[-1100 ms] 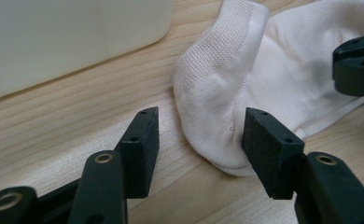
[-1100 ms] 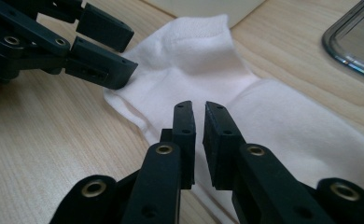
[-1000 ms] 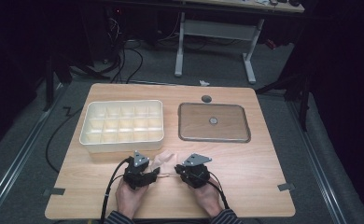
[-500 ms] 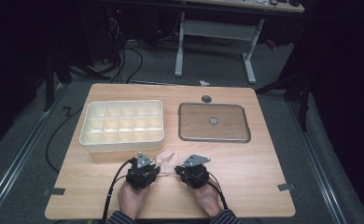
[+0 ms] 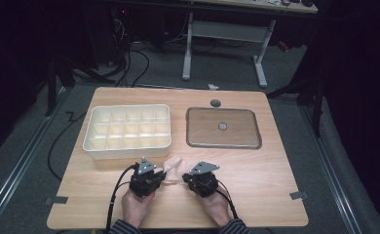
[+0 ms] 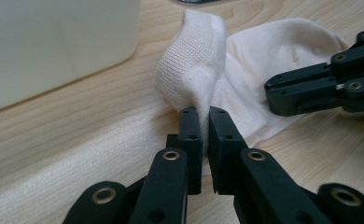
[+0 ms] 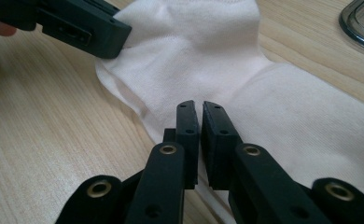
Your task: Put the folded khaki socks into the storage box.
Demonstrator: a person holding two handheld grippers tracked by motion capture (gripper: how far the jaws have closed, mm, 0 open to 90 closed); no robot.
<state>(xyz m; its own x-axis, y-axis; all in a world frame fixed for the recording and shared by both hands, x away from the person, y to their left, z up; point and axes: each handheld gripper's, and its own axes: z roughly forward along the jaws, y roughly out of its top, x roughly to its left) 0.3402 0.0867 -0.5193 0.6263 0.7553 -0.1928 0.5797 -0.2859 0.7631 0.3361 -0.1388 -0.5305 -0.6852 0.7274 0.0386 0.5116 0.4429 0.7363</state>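
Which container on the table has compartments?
The cream tray, left of the flat clear lid: its inside is split into a grid of cells; the lid has none.

The wooden table (image 5: 275, 165) bears a compartment tray (image 5: 128, 127), flat lid (image 5: 223, 127) and white sock (image 5: 175, 168).

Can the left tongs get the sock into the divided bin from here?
Probably yes. The left tongs are shut on the sock, and the divided bin sits just ahead on the table with open compartments. The right tongs also pinch the sock and would need to release.
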